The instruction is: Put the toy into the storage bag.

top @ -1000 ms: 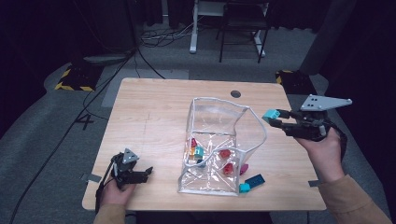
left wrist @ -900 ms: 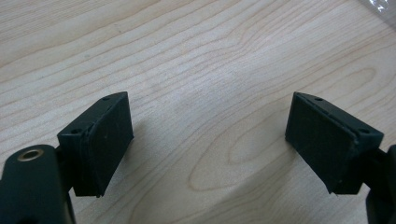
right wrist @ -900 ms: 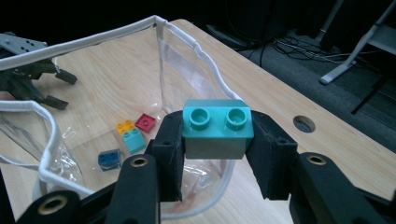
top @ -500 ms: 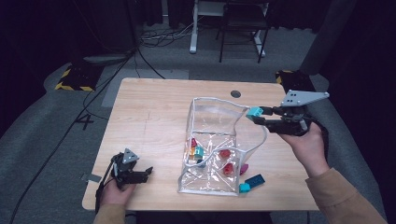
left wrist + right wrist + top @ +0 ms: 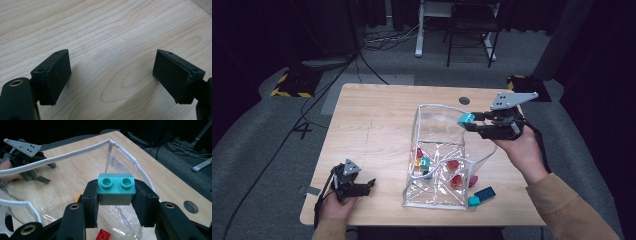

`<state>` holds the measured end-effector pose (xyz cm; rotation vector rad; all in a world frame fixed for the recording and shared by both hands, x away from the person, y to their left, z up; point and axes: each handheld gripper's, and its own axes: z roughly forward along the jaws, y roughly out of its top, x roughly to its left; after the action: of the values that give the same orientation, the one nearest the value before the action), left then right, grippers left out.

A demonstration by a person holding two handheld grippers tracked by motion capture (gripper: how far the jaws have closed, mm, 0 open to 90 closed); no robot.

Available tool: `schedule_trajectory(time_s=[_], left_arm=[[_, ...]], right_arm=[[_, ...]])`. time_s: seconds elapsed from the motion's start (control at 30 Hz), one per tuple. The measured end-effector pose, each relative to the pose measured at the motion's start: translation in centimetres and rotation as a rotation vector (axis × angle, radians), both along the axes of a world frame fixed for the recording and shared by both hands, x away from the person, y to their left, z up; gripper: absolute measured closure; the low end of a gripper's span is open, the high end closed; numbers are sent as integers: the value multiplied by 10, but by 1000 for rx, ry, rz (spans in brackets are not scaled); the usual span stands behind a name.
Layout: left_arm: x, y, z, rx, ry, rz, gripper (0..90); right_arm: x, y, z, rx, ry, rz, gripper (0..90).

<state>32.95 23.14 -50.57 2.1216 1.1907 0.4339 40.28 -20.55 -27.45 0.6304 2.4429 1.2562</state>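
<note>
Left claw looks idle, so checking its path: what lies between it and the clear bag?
High view: bare wooden table between the left claw and the clear bag.

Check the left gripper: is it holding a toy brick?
No: the left gripper has its black jaws spread wide over the bare wooden table, nothing between them.

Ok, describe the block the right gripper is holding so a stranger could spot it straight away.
Start at the clear plastic bag standing open in the middle of the wooden table. At its upper right edge, the right gripper holds a teal block in the air. Unlike the blocks lying in the bag or on the table, it is lifted, and its top has two round studs.
</note>
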Motion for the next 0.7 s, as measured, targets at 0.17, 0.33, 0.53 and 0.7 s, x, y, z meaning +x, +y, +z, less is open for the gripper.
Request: schedule_trajectory(time_s=[0.17,0.33,0.53,0.7], left_arm=[[0,0,0,-1,0,0,153],[0,0,0,0,-2,1,153],[0,0,0,0,0,0,153],[0,0,0,0,-3,0,153]], right_arm=[[8,12,-3,3,27,15,584],[16,23,-10,-2,65,28,584],[25,34,-24,-32,119,27,584],[29,43,-39,-80,165,38,584]])
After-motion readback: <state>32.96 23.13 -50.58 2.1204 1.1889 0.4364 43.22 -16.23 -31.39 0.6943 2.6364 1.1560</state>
